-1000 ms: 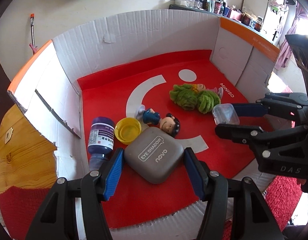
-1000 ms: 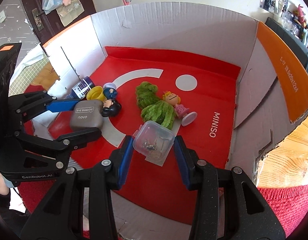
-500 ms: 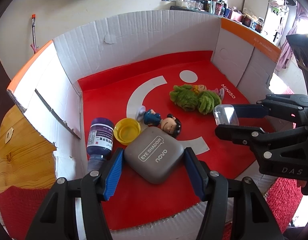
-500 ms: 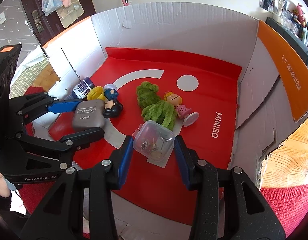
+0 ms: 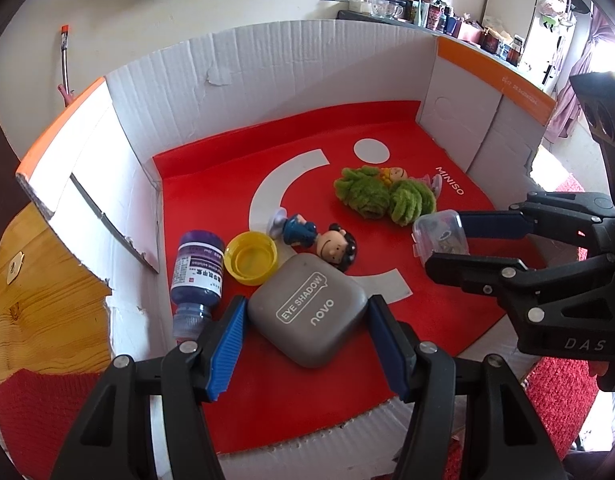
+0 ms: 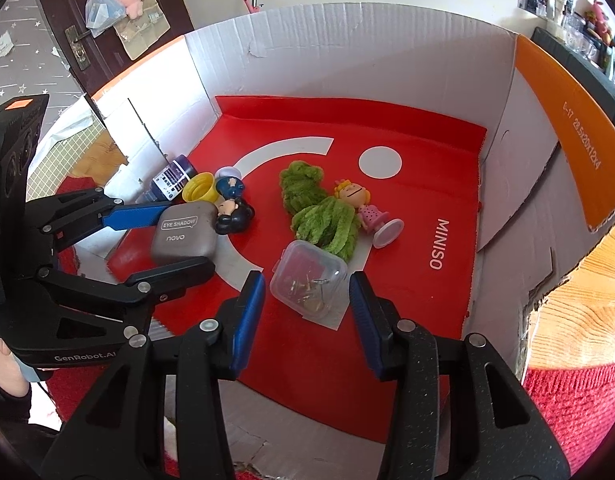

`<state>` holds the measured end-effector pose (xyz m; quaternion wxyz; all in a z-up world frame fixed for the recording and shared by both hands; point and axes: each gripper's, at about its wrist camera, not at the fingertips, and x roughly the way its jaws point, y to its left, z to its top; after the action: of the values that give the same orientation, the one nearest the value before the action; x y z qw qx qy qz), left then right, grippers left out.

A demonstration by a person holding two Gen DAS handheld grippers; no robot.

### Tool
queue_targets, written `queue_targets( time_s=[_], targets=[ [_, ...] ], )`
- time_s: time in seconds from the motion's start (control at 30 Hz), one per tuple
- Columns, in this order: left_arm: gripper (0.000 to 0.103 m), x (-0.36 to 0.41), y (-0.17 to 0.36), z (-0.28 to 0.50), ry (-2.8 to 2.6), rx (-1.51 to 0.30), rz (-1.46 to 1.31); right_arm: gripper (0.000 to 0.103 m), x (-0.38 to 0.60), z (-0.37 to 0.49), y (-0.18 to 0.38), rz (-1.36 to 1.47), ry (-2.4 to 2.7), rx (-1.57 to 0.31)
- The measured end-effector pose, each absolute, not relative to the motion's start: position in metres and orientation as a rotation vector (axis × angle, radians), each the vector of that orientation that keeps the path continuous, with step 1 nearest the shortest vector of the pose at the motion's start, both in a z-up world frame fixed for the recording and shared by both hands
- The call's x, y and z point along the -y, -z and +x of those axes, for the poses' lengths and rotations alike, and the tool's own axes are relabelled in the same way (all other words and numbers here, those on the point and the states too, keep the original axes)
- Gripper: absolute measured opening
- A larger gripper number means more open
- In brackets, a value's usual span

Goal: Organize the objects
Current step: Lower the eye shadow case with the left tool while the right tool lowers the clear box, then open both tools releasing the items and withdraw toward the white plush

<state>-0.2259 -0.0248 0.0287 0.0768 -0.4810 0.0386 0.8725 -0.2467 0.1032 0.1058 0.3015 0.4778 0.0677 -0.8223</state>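
The left gripper (image 5: 305,340) stands wide, its blue pads flanking the grey case (image 5: 307,314) with a gap on either side, so nothing is held yet. The case lies flat on the red floor (image 5: 307,408) of the box (image 5: 267,64), turned so a corner points back toward the gripper; it is nearly square, with no clear long axis, and its lettering runs diagonally up to the right. Pads closing on corners instead of flat sides would likely spin or squirt it out. Just left of the left pad a purple bottle (image 5: 197,276) lies on its side, neck toward the gripper and long axis running away from it; beyond the case sit a yellow cap (image 5: 250,258) and a dark-haired figurine (image 5: 319,240), both touching or nearly touching the case, so any shove forward would probably push them along. Further right, beyond the right gripper (image 6: 307,302), lie a green fuzzy bundle (image 6: 319,212) and a blonde doll (image 6: 357,202). The right gripper is also wide, with the clear box (image 6: 307,278) between its pads, untouched; the box sits skewed, one corner toward the gripper, small metal bits inside. A squeeze on that slick, skewed plastic could twist it loose, or pop the lid.
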Motion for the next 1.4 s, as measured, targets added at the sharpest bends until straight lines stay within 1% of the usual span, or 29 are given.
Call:
queue_targets(
  time_s=[0.23, 0.37, 0.53, 0.7, 0.8, 1.0, 1.1, 1.27, 1.33, 1.4],
  targets=[
    [0.064, 0.025, -0.032, -0.217, -2.617, -0.124, -1.419, 0.05, -0.104, -0.243, -0.109, 1.255, 2.186, -0.169],
    [0.071, 0.023, -0.039, -0.211, -2.635, -0.12, -1.384, 0.051, -0.105, -0.24, -0.112, 1.245, 2.19, -0.165],
    [0.073, 0.024, -0.044, -0.208, -2.649, -0.121, -1.366, 0.055, -0.106, -0.234, -0.118, 1.226, 2.198, -0.154],
    [0.075, 0.026, -0.048, -0.204, -2.66, -0.105, -1.36, 0.057, -0.109, -0.228, -0.122, 1.212, 2.206, -0.144],
    [0.077, 0.026, -0.052, -0.199, -2.669, -0.097, -1.349, 0.063, -0.11, -0.223, -0.126, 1.2, 2.213, -0.143],
    [0.083, 0.027, -0.058, -0.191, -2.688, -0.09, -1.324, 0.064, -0.116, -0.213, -0.132, 1.185, 2.225, -0.131],
    [0.085, 0.028, -0.062, -0.187, -2.695, -0.08, -1.318, 0.07, -0.119, -0.207, -0.136, 1.172, 2.232, -0.129],
    [0.089, 0.028, -0.069, -0.178, -2.71, -0.063, -1.299, 0.072, -0.122, -0.195, -0.144, 1.143, 2.246, -0.138],
    [0.09, 0.028, -0.072, -0.174, -2.715, -0.057, -1.291, 0.077, -0.124, -0.189, -0.148, 1.13, 2.252, -0.139],
    [0.092, 0.028, -0.076, -0.168, -2.722, -0.051, -1.277, 0.078, -0.125, -0.182, -0.153, 1.115, 2.254, -0.143]
  ],
)
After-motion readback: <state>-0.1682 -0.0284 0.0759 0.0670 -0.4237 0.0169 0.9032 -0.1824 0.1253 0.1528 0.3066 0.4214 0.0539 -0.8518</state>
